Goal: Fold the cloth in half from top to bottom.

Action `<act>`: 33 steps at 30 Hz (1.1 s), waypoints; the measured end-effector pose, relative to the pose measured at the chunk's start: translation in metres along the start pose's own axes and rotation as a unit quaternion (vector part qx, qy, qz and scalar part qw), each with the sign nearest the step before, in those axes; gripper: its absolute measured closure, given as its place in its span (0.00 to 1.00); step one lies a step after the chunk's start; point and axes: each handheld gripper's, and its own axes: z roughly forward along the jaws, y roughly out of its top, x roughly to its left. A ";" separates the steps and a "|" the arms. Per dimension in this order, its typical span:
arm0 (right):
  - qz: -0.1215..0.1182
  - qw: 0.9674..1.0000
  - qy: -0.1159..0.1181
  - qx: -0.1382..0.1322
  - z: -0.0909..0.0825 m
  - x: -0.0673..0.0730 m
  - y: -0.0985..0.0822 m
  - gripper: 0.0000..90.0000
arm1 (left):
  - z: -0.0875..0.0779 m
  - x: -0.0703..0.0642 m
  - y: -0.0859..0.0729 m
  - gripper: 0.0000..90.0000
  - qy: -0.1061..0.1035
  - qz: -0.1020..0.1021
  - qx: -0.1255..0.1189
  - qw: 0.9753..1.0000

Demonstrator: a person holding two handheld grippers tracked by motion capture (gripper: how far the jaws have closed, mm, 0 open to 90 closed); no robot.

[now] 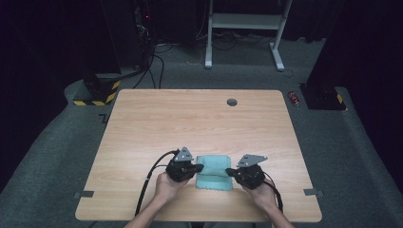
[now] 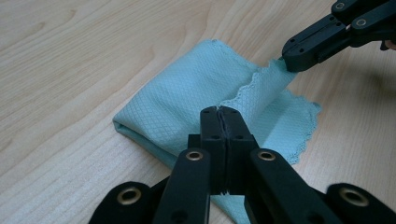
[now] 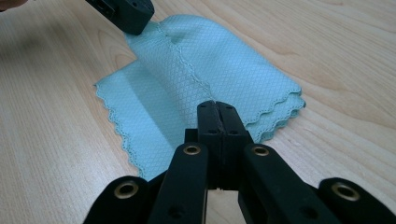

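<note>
Cloth [image 1: 214, 172] lies between left tongs [image 1: 198, 168] and right tongs [image 1: 230, 171], both clamped on its scalloped edge

A light teal cloth [image 1: 215, 171] with a diamond weave and scalloped edges lies partly folded on the table's near edge, its top layer lifted at two corners.

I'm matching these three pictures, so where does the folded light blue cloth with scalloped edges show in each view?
High view: folded light blue cloth low centre, between both grippers.
Left gripper view: centre.
Right gripper view: centre.
Shared landmark: the light wooden table beneath it.
</note>
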 end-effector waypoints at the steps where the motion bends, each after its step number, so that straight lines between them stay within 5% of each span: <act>1: 0.001 1.000 0.000 0.002 0.001 0.001 -0.001 1.00 | 0.000 0.000 -0.001 0.99 0.000 -0.001 0.000 1.000; 33: 0.015 1.000 0.009 0.008 0.009 0.005 -0.020 1.00 | 0.009 -0.010 -0.014 0.99 0.004 0.016 0.021 1.000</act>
